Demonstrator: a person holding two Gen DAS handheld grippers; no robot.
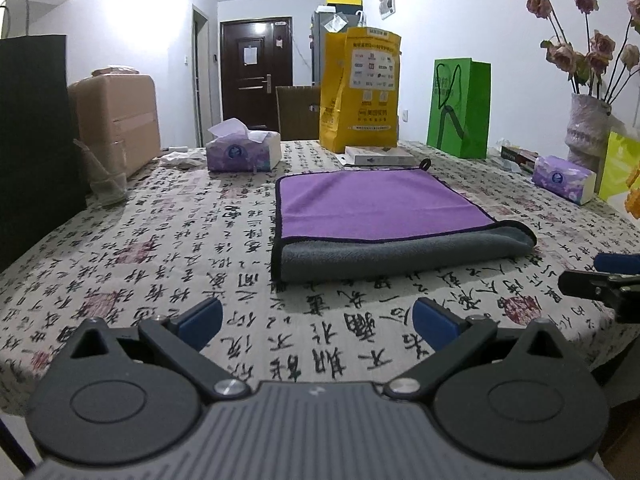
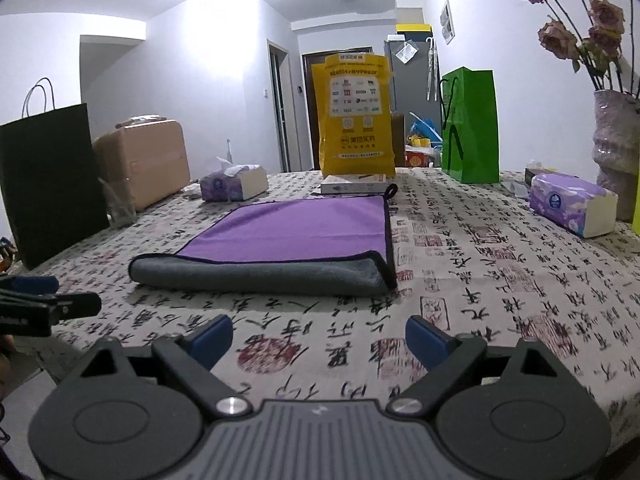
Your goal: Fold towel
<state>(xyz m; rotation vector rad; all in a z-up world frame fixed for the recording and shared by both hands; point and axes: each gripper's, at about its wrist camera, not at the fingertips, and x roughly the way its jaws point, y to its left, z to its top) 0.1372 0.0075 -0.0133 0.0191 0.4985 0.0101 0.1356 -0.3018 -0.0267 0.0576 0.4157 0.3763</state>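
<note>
A towel [image 1: 380,204], purple on top and grey underneath with a dark edge, lies folded flat on the table; its rounded grey fold faces me. It also shows in the right wrist view [image 2: 288,236]. My left gripper [image 1: 318,322] is open and empty, a short way in front of the towel's fold. My right gripper [image 2: 319,340] is open and empty, also in front of the fold. The right gripper's fingers [image 1: 600,280] show at the right edge of the left wrist view. The left gripper's fingers [image 2: 48,304] show at the left edge of the right wrist view.
The table [image 1: 160,240] has a cloth printed with calligraphy. Behind the towel stand a yellow bag [image 1: 360,88], a green bag [image 1: 460,108] and a flat box [image 1: 378,156]. Tissue packs [image 1: 242,150] [image 2: 572,208], a black bag [image 2: 52,184], a carton [image 1: 120,120] and a vase of flowers [image 2: 616,148] line the sides.
</note>
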